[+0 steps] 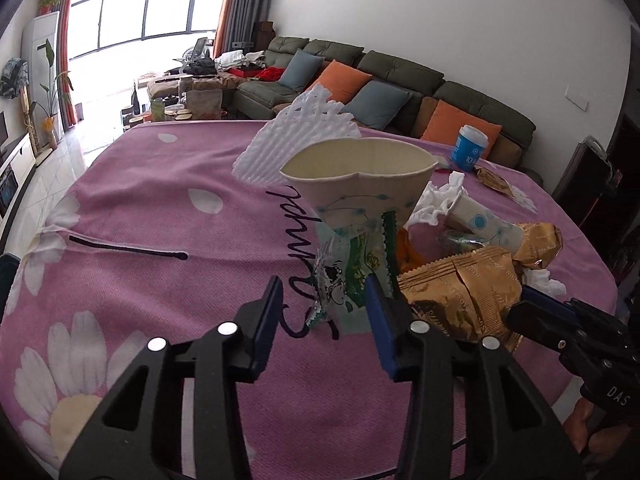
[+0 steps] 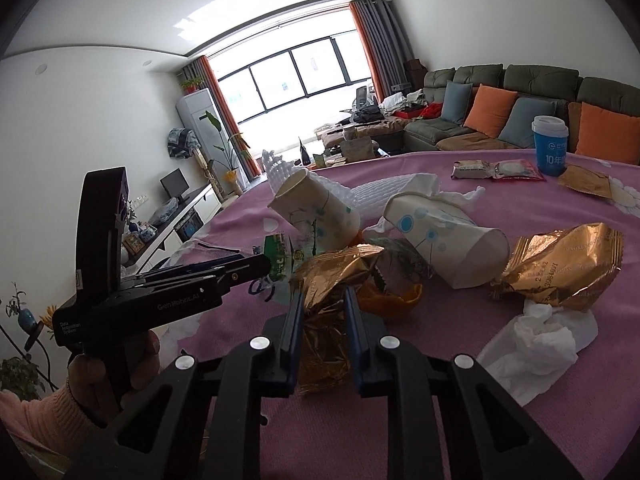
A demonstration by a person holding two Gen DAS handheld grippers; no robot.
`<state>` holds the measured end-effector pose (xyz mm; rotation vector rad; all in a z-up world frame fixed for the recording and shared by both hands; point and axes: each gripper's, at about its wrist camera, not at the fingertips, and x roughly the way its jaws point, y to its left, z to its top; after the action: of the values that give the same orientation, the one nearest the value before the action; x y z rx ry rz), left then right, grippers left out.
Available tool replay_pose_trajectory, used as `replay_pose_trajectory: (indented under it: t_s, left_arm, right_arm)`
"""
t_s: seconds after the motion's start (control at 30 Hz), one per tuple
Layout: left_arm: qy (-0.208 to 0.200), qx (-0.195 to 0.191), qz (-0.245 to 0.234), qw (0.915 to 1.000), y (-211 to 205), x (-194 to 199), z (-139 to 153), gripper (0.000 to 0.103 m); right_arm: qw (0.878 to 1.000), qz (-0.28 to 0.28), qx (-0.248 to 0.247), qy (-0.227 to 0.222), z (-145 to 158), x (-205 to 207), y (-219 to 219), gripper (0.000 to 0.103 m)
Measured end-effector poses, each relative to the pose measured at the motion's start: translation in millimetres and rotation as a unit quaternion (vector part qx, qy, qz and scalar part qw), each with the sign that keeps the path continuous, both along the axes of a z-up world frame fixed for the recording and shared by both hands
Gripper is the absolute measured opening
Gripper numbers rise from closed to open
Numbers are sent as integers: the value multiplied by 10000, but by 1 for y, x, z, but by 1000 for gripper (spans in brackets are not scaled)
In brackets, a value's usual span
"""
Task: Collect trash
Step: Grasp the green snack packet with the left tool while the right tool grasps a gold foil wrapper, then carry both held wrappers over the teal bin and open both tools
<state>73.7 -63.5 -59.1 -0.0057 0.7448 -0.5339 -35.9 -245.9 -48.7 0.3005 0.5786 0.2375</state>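
While paper cups point(image 2: 320, 212) crowd behind, right gripper point(image 2: 322, 304) pinches gold wrapper point(image 2: 324, 320); left gripper point(image 1: 324, 300) spread.

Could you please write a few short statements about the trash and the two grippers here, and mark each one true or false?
1. The right gripper is shut on a gold foil wrapper. True.
2. The left gripper has a green and clear wrapper between its fingers. True.
3. The blue cup lies on its side. False: it stands upright on the pink cloth.
4. Both paper cups stand upright. False: the dotted paper cup lies on its side, and the other paper cup is tilted.
5. A crumpled white tissue lies on the cloth. True.
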Motion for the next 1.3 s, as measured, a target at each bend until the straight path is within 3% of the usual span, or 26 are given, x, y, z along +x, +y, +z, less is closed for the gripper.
replay_pose_trajectory:
  t_s: [0.07, 0.13, 0.37, 0.47, 0.5, 0.53, 0.57, 0.67, 0.7, 0.73, 1.07, 1.3]
  left_arm:
    - [128, -74, -77, 9999, 0, 1, -4, 15]
    - [135, -143, -126, 9997, 1, 0, -5, 12]
    - [86, -275, -142, 9995, 12, -11, -2, 7]
    - [76, -324, -78, 9994, 24, -18, 0, 6]
    - [67, -347, -50, 9994, 28, -19, 1, 6]
    - [45, -364, -11, 9993, 33, -21, 2, 6]
    - [37, -382, 27, 9993, 38, -22, 3, 6]
    - [-31, -392, 151, 9991, 51, -26, 7, 6]
    - [-60, -386, 187, 9991, 55, -27, 8, 6]
    - [-80, -396, 222, 9989, 60, -29, 9, 6]
    - [-311, -509, 753, 9954, 119, -46, 23, 6]
    - [-556, -467, 1663, 9834, 189, -58, 37, 6]
  right_arm:
    - [10000, 57, -13, 28, -1, 1, 2, 8]
    - [9999, 112, -46, 42, 0, 2, 5, 3]
    - [9996, 217, -173, -38, 6, 3, 12, 2]
    - [9995, 164, -268, -17, 8, 5, 13, 18]
    - [9993, 123, -341, -26, 8, 6, 14, 34]
    - [9991, 75, -412, -50, 8, 6, 15, 42]
    - [9989, 65, -460, -40, 8, 8, 16, 42]
    - [9986, 130, -494, 160, 2, 18, 18, 38]
    - [9983, 191, -501, 211, 0, 20, 20, 22]
    - [9980, 208, -536, 247, -1, 22, 21, 18]
    - [9950, 893, -441, -70, 21, 27, 55, 15]
    - [9835, 1768, -277, -263, 41, 66, 115, 15]
